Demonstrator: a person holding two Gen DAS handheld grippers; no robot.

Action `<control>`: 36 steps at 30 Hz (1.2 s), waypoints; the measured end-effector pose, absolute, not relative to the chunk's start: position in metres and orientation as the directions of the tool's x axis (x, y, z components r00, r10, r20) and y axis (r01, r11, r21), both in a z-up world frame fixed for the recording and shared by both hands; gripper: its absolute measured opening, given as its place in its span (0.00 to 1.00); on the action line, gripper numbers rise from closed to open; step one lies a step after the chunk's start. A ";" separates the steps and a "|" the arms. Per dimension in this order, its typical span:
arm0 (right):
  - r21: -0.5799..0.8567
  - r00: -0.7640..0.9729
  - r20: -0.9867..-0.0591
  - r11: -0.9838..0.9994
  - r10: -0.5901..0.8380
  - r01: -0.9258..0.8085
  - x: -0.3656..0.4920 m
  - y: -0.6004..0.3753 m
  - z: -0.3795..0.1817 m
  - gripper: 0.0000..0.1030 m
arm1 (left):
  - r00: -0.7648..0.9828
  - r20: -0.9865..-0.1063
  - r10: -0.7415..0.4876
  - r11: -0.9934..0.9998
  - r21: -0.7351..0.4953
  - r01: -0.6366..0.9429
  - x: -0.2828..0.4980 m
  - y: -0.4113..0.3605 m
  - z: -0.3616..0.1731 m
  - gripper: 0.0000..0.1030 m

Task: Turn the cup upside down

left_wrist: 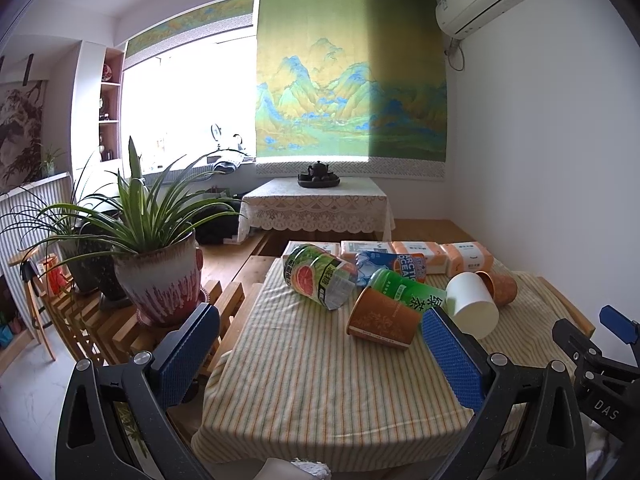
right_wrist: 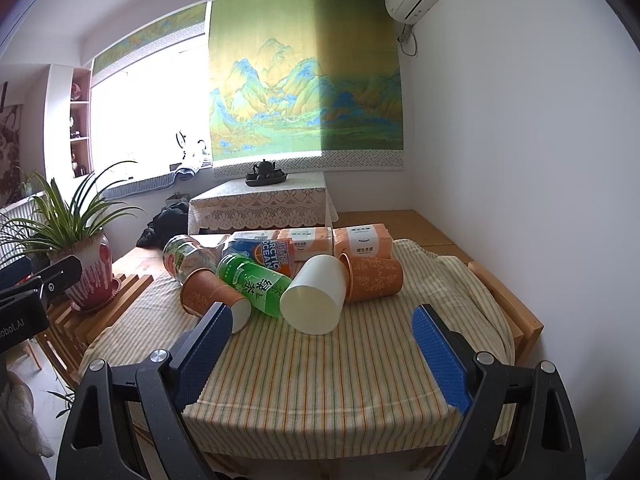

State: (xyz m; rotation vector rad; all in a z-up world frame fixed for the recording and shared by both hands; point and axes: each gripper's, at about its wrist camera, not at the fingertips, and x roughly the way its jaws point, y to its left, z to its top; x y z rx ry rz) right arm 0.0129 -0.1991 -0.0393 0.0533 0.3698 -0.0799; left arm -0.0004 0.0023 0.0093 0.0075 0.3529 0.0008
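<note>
Both of my tongs hang over the near edge of the yellow-and-green striped tablecloth [right_wrist: 304,376], jaws spread wide, nothing between the blue pads: the right gripper [right_wrist: 322,354] faces the pile squarely, and the left gripper [left_wrist: 316,350] sits off to its side.

Three cups lie toppled. The plain white paper cup [right_wrist: 316,298] is nearest my right tongs, on its side with its closed base toward me. It touches the green plastic tea bottle [right_wrist: 256,286] on one side and the orange patterned paper cup [right_wrist: 374,280] on the other. A second orange patterned cup [right_wrist: 208,292] lies beyond the bottle.

I see several risks. Thin paper walls could crush under a hard squeeze. Lifting the white cup may free the round bottle to roll toward the table edge. The loose cloth could bunch under a dragged rim, leaving the flipped cup tilted.
</note>
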 end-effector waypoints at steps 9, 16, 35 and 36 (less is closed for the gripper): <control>0.036 0.929 -0.365 0.996 -0.068 0.087 0.014 -0.199 -0.040 0.86 | 0.938 -0.346 0.000 1.000 0.008 0.002 0.000 0.004 0.009 1.00; 0.033 0.927 -0.370 0.996 -0.069 0.088 0.017 -0.200 -0.043 0.86 | 0.938 -0.346 0.000 1.000 0.009 0.003 0.001 0.003 0.009 1.00; 0.034 0.923 -0.379 0.995 -0.071 0.091 0.021 -0.201 -0.045 0.86 | 0.934 -0.356 -0.002 1.000 0.006 0.005 0.006 0.002 0.005 1.00; 0.035 0.923 -0.379 0.995 -0.071 0.091 0.021 -0.202 -0.045 0.86 | 0.935 -0.356 -0.002 1.000 0.006 0.004 0.006 0.002 0.005 1.00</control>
